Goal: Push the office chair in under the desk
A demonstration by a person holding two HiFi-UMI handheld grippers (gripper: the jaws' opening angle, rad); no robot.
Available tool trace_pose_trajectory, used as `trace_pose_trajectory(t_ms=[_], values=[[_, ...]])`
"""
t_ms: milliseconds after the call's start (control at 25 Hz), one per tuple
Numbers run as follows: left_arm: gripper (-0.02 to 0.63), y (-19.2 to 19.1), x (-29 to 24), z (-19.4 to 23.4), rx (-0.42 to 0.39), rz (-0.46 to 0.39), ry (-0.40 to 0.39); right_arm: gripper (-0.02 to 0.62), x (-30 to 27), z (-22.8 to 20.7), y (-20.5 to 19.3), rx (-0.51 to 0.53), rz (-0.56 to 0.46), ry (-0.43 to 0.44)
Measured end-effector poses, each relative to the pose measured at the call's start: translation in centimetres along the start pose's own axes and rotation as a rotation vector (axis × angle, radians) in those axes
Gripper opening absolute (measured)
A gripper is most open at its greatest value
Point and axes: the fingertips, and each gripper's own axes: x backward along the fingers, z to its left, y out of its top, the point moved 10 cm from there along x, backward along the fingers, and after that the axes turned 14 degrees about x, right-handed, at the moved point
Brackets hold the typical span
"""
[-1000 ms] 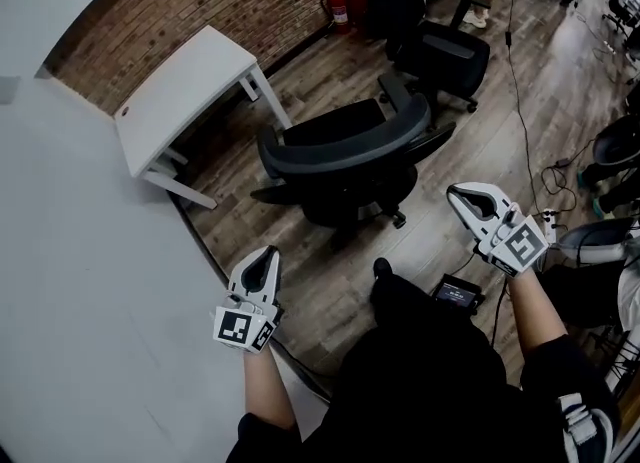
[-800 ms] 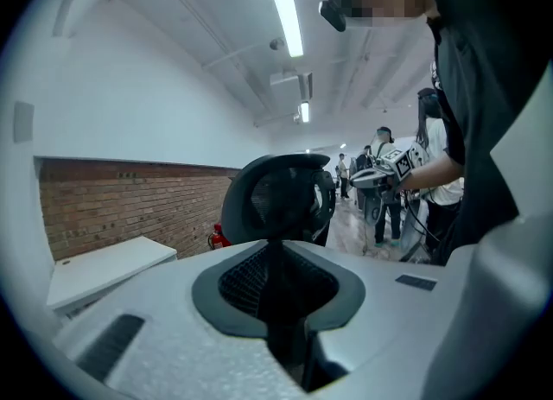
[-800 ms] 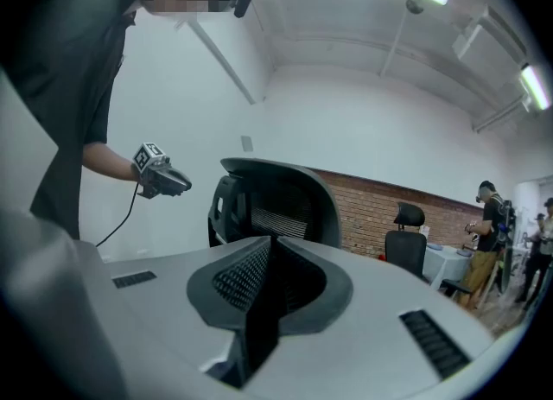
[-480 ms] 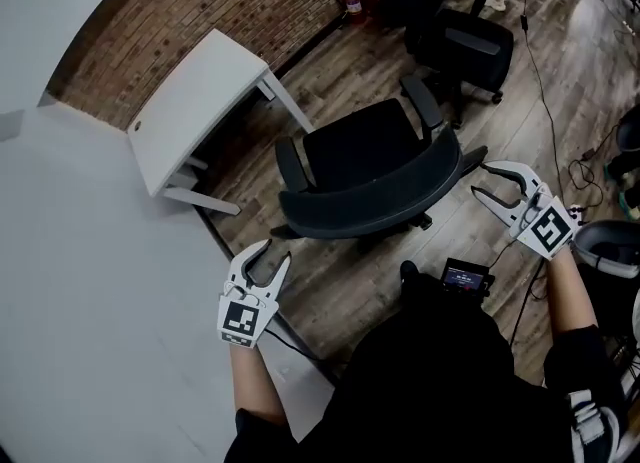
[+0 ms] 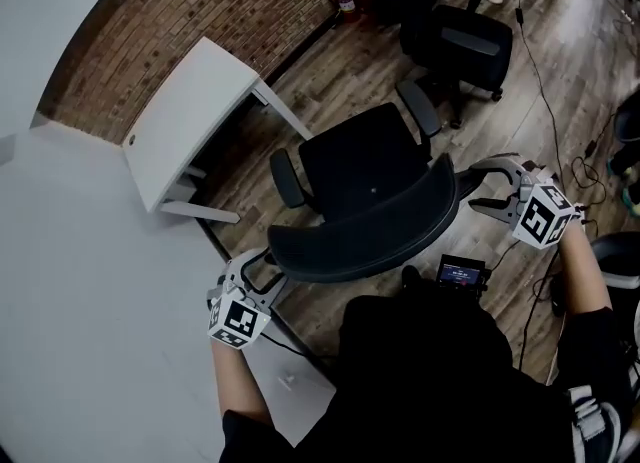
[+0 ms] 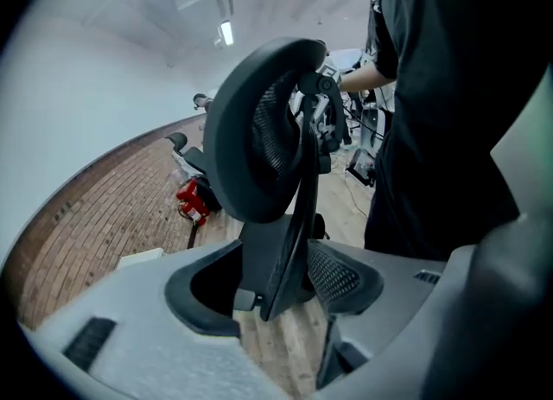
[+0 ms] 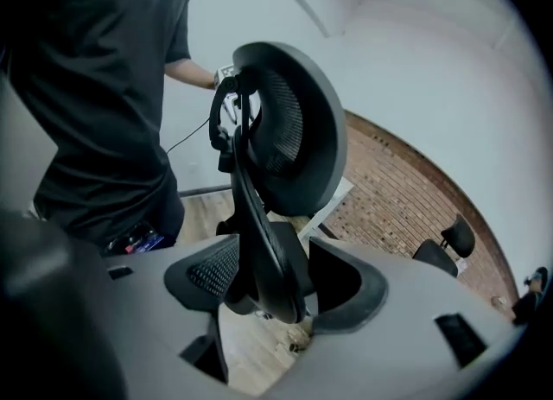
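Now left tool (image 5: 258,273), right tool (image 5: 483,186), just opened wide, straddle one office chair (image 5: 365,166); one desk (image 5: 185,116).

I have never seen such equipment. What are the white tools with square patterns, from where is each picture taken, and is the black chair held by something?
There is no robot here: a person holds a two-jaw gripper in each hand. The head view comes from a camera on the person's head, looking down. The other two views come from cameras riding on the grippers. The left gripper and the right gripper are at the two ends of the office chair's backrest. Their jaws have just been opening; the backrest's edge stands between them, apparently not squeezed. The chair stands on a wooden floor, and beyond it stands a white desk.
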Motion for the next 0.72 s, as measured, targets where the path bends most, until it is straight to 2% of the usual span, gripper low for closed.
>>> trace_pose_trajectory(t_ms=[120,240,360,520,720], values=[[0.241,0.3,-1.1,0.5,-0.057,0.056,-0.038,0.245,-0.6,-0.3,-0.8,0.025,0.043,0.066],[0.263,0.5,-1.8,1.1,-0.078,0.067,-0.082,0.245,-1.2,-0.5,-1.2,0.048,0.076,0.119],[0.267,0.5,-2.5,1.4,-0.098,0.083,-0.128,0.245,-1.6,-0.7,-1.7,0.057,0.090,0.140],[0.267,-0.2,-3.7,1.8,-0.144,0.164,-0.188,0.242,-2.6,-1.1,-2.0,0.044,0.088,0.162],[0.265,-0.2,-4.9,1.9,-0.176,0.189,-0.227,0.210,-3.5,-1.3,-2.1,0.069,0.109,0.200]])
